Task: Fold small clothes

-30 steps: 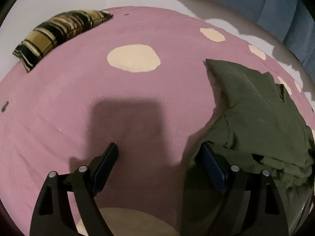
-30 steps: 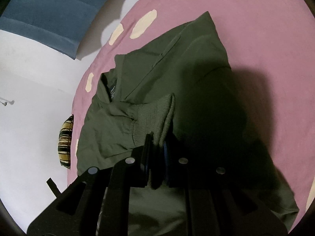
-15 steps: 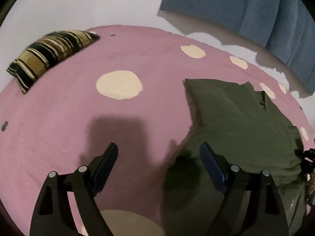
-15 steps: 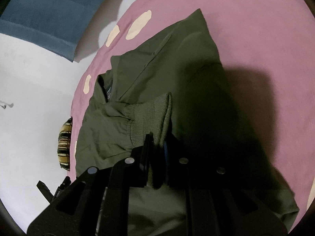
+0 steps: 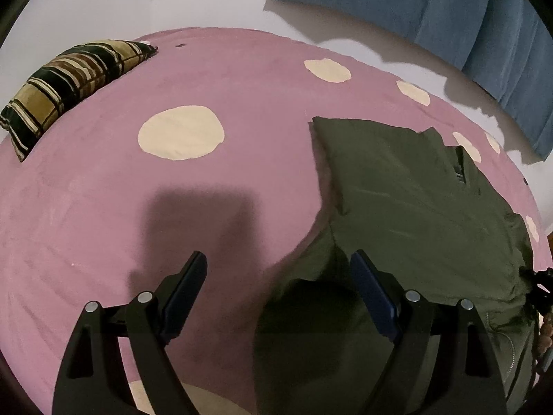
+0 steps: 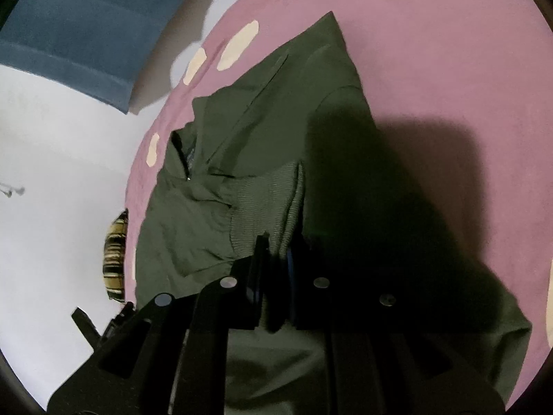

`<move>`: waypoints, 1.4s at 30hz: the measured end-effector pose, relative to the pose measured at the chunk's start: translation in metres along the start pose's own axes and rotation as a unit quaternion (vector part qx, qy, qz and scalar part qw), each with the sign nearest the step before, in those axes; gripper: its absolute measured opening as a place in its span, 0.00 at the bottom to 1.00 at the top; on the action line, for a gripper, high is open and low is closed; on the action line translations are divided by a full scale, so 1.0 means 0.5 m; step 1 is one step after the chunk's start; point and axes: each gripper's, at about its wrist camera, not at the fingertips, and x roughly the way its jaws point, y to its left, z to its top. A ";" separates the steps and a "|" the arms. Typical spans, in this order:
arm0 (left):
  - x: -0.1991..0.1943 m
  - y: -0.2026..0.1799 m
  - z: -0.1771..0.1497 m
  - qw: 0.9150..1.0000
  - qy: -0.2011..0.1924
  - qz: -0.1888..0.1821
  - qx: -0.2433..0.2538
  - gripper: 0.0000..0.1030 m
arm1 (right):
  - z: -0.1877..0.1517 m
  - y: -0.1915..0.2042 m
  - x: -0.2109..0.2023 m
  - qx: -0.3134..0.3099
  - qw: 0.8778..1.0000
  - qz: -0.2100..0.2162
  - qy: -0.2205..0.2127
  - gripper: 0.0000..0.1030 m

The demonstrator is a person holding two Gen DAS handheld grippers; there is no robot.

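We see a dark olive-green jacket (image 6: 276,110) of smooth woven cloth lying partly folded on a pink bedspread with cream round spots (image 5: 103,207). A sleeve with a ribbed knit cuff (image 6: 266,204) is drawn across its body, and a dark collar opening shows at its far left in the right wrist view. In the left wrist view the jacket (image 5: 408,200) lies on the right part of the bedspread, its far corner flat and sharp.

Our right tongs (image 6: 276,259) are pressed together, pinching the ribbed cuff. Our left tongs (image 5: 278,273) are spread wide and hold nothing; they hang above the near left edge of the jacket and the bare bedspread.

At the far left of the bedspread rests a striped black-and-gold cushion (image 5: 69,83). Beyond it a blue curtain (image 5: 432,10) hangs on a pale wall.
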 end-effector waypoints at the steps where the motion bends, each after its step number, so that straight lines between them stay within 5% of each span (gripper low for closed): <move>1: 0.000 0.000 -0.001 1.000 0.000 0.000 0.001 0.82 | -0.001 0.005 -0.001 -0.009 1.000 -0.006 -0.003 0.10; 10: 0.006 0.011 -0.004 1.000 0.013 -0.010 -0.008 0.82 | -0.001 -0.017 -0.010 0.003 1.000 0.030 0.002 0.14; 17: -0.021 0.027 -0.018 0.999 0.018 -0.037 -0.003 0.82 | -0.034 -0.038 -0.111 0.002 0.999 0.038 -0.029 0.39; 29: -0.098 0.055 -0.108 0.993 0.045 -0.102 0.025 0.82 | -0.144 -0.124 -0.277 0.004 0.999 0.006 -0.036 0.53; 38: -0.126 0.085 -0.193 0.970 0.092 -0.223 0.010 0.82 | -0.221 -0.152 -0.305 -0.010 0.999 0.049 0.014 0.58; 42: -0.121 0.070 -0.212 0.944 0.133 -0.303 -0.001 0.82 | -0.244 -0.148 -0.294 -0.021 0.996 0.075 0.044 0.61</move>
